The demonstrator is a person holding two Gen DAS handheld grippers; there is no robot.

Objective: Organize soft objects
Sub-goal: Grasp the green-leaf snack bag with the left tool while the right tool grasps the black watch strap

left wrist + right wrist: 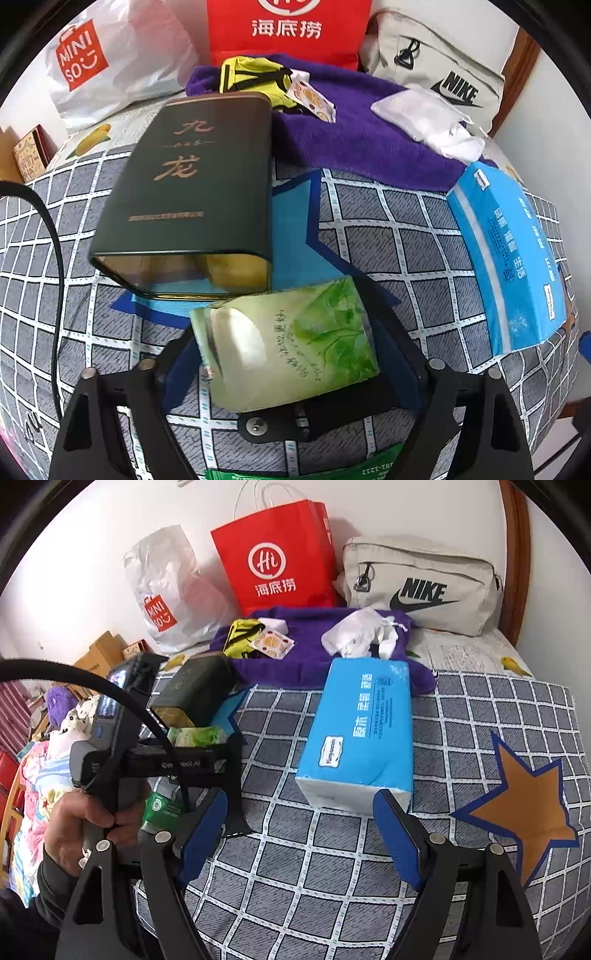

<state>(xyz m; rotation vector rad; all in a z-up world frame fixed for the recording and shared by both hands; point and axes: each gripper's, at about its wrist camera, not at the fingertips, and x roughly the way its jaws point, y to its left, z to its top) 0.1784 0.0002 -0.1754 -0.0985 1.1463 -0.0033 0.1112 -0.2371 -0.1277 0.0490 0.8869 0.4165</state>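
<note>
A: Where's the green pack (291, 343)?

B: Between the left claw (291, 365) fingers, long axis across the gap, open end to the left. Whether the pads press it, I can't tell.

A: Around it?

B: Ahead-left lies the dark tin (192, 192), mouth facing the claw, touching the pack's far edge. Beyond, the purple towel (354, 144). Ahead-right, the blue tissue pack (513, 254).

A: The right claw (299, 834)?

B: Open, empty. The tissue pack's (365, 731) near end sits just ahead, long axis pointing away, touching the right finger (397, 834).
</note>
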